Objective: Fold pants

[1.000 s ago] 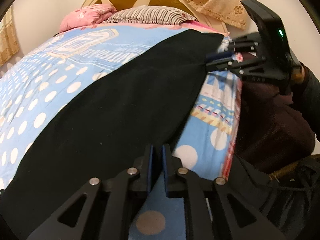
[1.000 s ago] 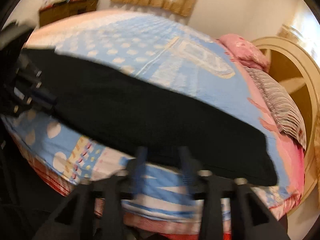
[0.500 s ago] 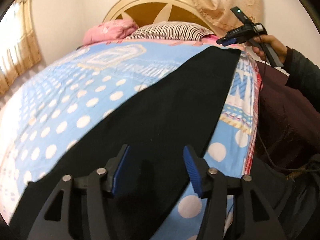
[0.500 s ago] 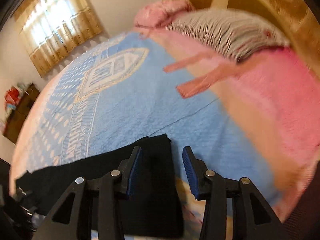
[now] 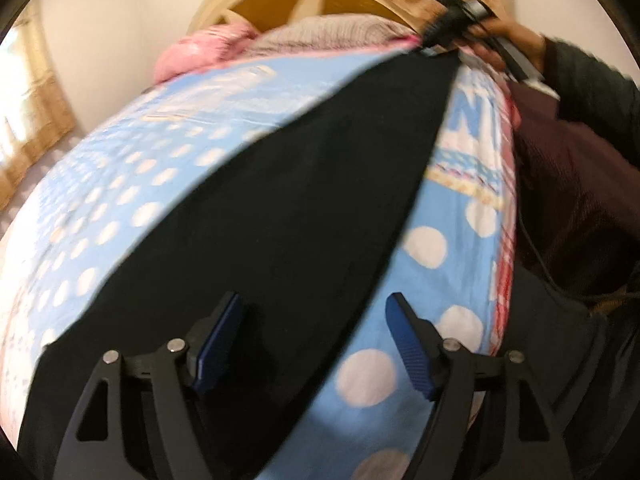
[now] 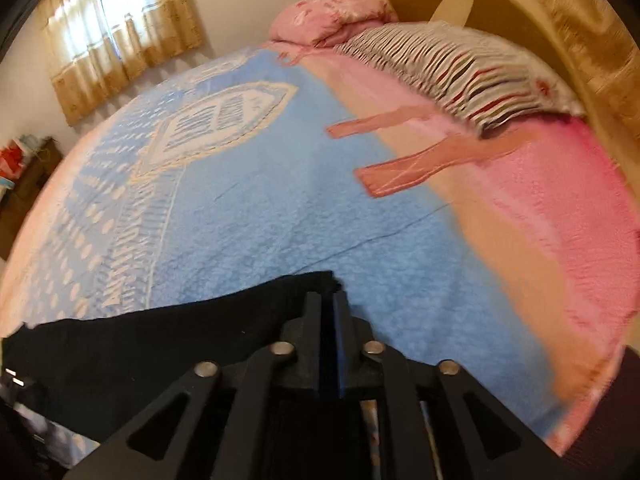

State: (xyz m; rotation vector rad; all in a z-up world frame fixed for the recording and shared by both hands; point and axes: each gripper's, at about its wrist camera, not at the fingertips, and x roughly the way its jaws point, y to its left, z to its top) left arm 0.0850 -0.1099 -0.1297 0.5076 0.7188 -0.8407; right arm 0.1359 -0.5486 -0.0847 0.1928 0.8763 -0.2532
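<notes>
pants under open left tongs

Item: pants, one pair, black, plain soft fabric. We find them laid flat in a long narrow strip along the near side of the bed, on its blue dotted cover. One end lies by the pillows, its corner apparently pinched; the other spreads wider. The surface looks smooth, though blur hides any seams.
</notes>
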